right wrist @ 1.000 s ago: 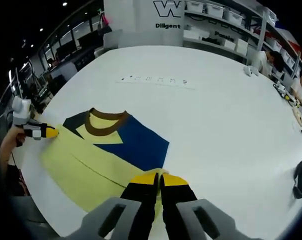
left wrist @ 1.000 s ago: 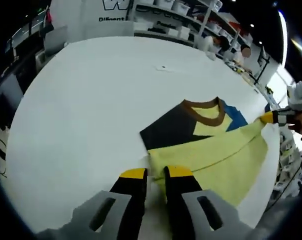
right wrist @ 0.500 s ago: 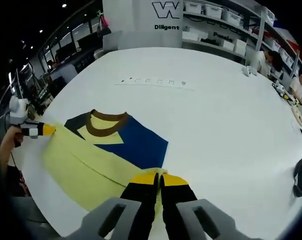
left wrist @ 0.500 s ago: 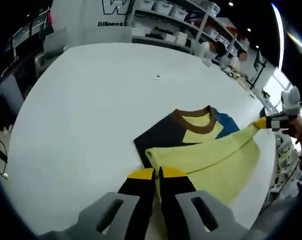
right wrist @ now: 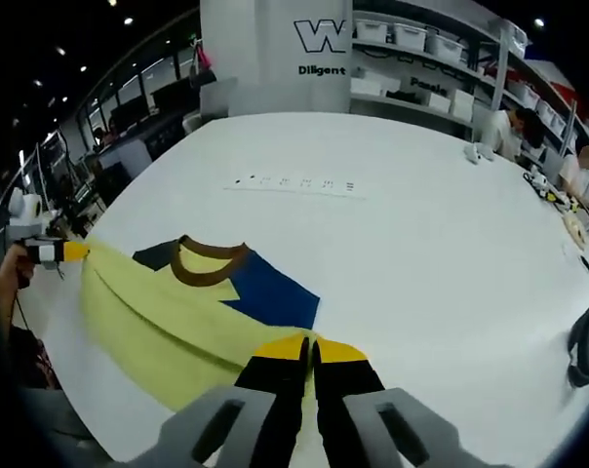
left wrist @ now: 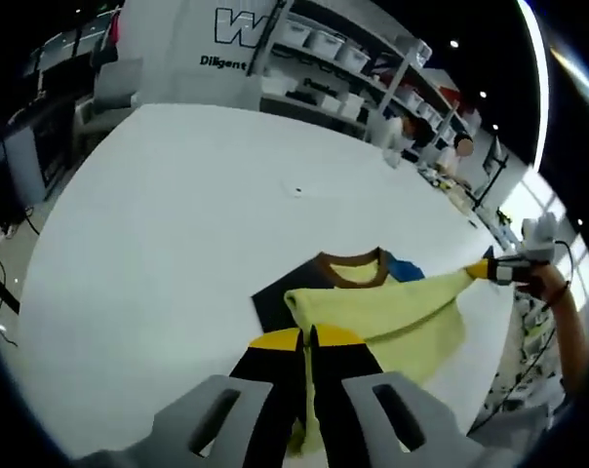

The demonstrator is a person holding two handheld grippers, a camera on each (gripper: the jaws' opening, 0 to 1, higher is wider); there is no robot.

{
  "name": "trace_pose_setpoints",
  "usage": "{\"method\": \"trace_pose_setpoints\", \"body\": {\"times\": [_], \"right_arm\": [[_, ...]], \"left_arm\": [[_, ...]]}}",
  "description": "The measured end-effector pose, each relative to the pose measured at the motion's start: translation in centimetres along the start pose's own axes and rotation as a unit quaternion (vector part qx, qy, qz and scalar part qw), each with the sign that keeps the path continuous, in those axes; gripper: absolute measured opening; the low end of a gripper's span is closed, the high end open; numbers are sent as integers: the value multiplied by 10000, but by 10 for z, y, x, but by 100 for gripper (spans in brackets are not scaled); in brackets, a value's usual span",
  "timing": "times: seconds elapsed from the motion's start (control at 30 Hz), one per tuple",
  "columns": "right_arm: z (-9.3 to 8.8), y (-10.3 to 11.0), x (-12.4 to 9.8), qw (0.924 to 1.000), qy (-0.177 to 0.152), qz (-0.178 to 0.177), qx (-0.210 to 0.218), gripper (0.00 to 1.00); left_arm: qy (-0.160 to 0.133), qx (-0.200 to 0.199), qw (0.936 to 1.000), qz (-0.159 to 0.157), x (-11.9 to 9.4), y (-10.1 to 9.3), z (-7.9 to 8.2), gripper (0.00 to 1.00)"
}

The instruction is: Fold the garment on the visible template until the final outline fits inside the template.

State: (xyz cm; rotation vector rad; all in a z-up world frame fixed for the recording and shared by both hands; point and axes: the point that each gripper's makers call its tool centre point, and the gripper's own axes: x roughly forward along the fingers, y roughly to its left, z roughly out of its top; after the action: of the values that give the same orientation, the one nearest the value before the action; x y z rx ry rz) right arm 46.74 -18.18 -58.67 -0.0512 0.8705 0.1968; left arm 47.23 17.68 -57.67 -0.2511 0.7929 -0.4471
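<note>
Wide white counter (right wrist: 451,234) with open room beyond the T-shirt (right wrist: 168,322), which lies near its close edge, yellow hem lifted over the blue and black halves, left tool (left wrist: 307,337) and right tool (right wrist: 309,343) each pinched onto a hem corner

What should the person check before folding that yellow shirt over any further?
1. Left gripper shut on the yellow shirt: ok.
2. Right gripper shut on the shirt's hem: ok.
3. Hem stretched between the two grippers, without slack: ok.
4. Brown collar visible, not yet covered: ok.
5. Template outline under the shirt: cannot tell, no marking is visible.
6. White table past the collar free for laying the fold: ok.
</note>
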Motion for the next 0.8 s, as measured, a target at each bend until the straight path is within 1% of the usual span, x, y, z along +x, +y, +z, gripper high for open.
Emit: {"method": "trace_pose_setpoints", "body": {"times": [0.13,0.33,0.4,0.47,0.5,0.6,0.73,0.8], "right_arm": [[7,1,4,9999,-120,73,25,0],[13,2,17,9998,-117,134,31,0],[15,1,26,9999,-34,157,33,0],[16,2,30,9998,-23,180,40,0],[18,2,33,9998,-33,210,66,0],[21,1,41,9997,-37,236,98,0],[17,1,56,9995,34,284,104,0],[16,1,59,9994,46,306,132,0]], "left_arm": [[-48,-124,9999,-19,2,4,5,9],[31,-242,9996,123,20,14,3,9],[112,-389,9989,244,29,22,0,9],[111,-376,9988,293,34,26,0,9],[152,-389,9983,404,36,30,-3,9],[235,-266,9978,560,41,38,-8,9],[259,-302,9975,587,47,43,-14,9],[298,-296,9973,609,50,46,-18,9]]}}
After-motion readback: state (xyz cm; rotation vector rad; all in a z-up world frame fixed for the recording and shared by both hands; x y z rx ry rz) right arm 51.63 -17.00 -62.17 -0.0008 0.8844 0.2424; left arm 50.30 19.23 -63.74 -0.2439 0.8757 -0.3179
